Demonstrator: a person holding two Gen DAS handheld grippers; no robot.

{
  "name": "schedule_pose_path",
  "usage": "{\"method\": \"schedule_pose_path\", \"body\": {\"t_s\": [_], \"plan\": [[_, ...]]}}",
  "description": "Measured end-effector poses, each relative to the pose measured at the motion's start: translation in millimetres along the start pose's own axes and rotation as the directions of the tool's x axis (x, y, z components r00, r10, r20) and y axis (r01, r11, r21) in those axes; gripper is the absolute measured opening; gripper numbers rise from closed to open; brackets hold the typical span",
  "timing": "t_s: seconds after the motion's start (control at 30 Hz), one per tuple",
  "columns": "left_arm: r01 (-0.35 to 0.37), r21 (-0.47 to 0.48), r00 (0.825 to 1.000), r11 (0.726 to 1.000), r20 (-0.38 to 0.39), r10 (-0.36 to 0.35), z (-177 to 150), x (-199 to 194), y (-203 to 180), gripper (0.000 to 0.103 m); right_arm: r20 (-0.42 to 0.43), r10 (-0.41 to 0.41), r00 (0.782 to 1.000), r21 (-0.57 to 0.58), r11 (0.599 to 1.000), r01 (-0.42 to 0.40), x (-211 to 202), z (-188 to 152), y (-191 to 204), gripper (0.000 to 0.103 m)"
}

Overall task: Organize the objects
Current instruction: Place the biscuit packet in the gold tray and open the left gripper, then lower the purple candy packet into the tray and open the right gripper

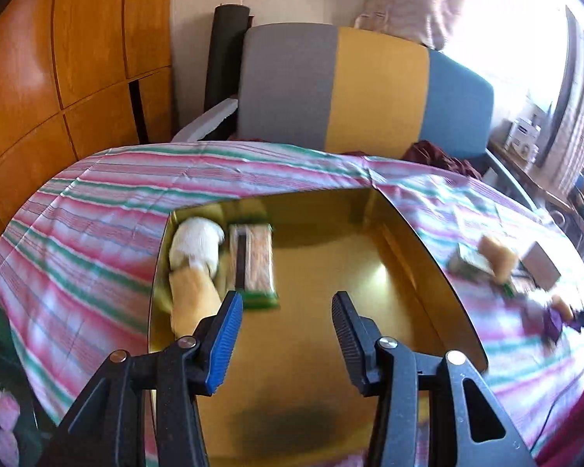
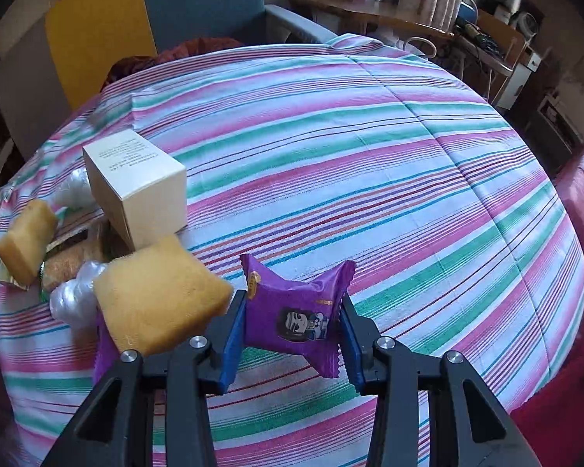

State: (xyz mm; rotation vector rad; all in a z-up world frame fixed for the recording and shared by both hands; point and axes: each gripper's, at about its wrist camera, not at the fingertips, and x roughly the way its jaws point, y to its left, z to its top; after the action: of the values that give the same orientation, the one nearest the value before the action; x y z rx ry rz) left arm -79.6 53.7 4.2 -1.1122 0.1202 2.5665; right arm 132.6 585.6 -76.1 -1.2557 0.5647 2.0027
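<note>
A gold tin box (image 1: 420, 241) lies on the striped cloth. At its left end lie a white wrapped item (image 1: 196, 243), a yellow sponge cake (image 1: 194, 295) and a green-edged biscuit pack (image 1: 253, 264). My left gripper (image 1: 286, 311) hovers above the tin, open, nothing between its fingers. My right gripper (image 2: 292, 323) is shut on a purple snack packet (image 2: 292, 319), held just over the cloth. To its left lie a yellow sponge cake (image 2: 159, 303), another yellow cake (image 2: 25, 241), a white carton (image 2: 136, 183) and clear-wrapped items (image 2: 74, 295).
A striped cloth (image 2: 370, 155) covers the table. A grey, yellow and blue chair back (image 1: 370, 89) stands behind it, with a dark red cloth (image 1: 428, 151) on the seat. Wooden cabinets (image 1: 58, 58) rise at left. A cluttered shelf (image 2: 389, 4) stands at the back right. A red seat (image 2: 580, 202) stands at right.
</note>
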Motion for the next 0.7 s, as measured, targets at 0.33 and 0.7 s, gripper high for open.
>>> {"method": "schedule_pose_path", "body": {"t_s": [0.33, 0.7], "plan": [[0.010, -0.024, 1.000, 1.000, -0.001, -0.010, -40, -28, 2, 0.048, 0.114, 0.022, 0.993, 0.036, 0.999, -0.026, -21, 9, -7, 0.044], [-0.024, -0.089, 1.000, 0.996, -0.011, 0.023, -53, -31, 34, 0.048, 0.220, 0.226, 0.949, -0.145, 0.970, -0.197, -86, -8, 79, 0.044]]}}
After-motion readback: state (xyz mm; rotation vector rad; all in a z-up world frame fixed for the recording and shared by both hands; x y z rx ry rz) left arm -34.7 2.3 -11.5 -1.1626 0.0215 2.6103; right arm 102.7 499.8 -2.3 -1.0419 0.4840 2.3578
